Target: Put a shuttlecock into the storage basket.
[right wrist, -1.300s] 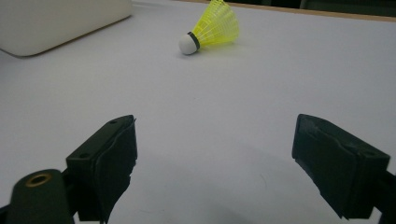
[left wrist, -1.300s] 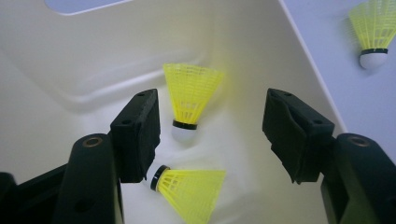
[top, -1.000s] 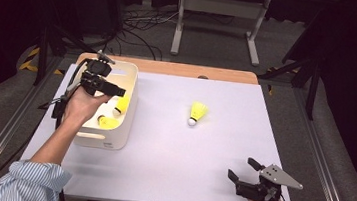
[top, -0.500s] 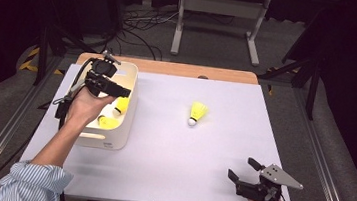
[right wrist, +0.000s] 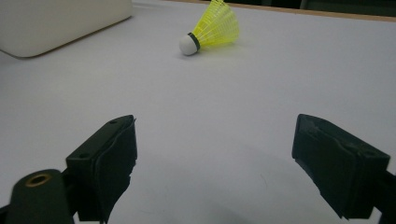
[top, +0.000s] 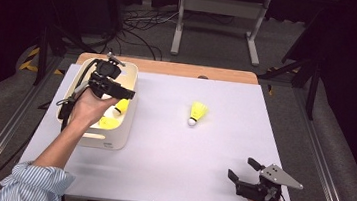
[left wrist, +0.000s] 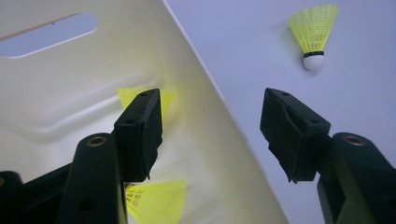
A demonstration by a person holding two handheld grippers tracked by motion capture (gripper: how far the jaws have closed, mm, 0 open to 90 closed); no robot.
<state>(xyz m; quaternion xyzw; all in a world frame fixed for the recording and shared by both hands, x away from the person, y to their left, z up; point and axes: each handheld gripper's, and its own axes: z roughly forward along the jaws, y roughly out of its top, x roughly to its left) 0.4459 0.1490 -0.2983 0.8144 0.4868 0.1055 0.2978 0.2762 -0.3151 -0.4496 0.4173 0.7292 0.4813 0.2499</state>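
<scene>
High view: a white table [top: 162, 144] with a cream bin [top: 112, 141] at its left. The left gripper [top: 117, 91] hangs over the bin, jaws apart and empty. Two yellow shuttlecocks [top: 112, 113] lie in the bin. Another shuttlecock [top: 196, 113] lies on the table, well apart from both grippers. The right gripper [top: 242, 170] rests at the near right corner, jaws apart, empty.

Left gripper view: open jaws straddle the bin wall [left wrist: 210, 121]; two shuttlecocks inside, one [left wrist: 161, 200] near the left jaw; the table's shuttlecock [left wrist: 314, 35] beyond.

Right gripper view: wide-open jaws above bare table; the shuttlecock [right wrist: 212, 29] lies on its side ahead, the bin [right wrist: 60, 21] to its left.
</scene>
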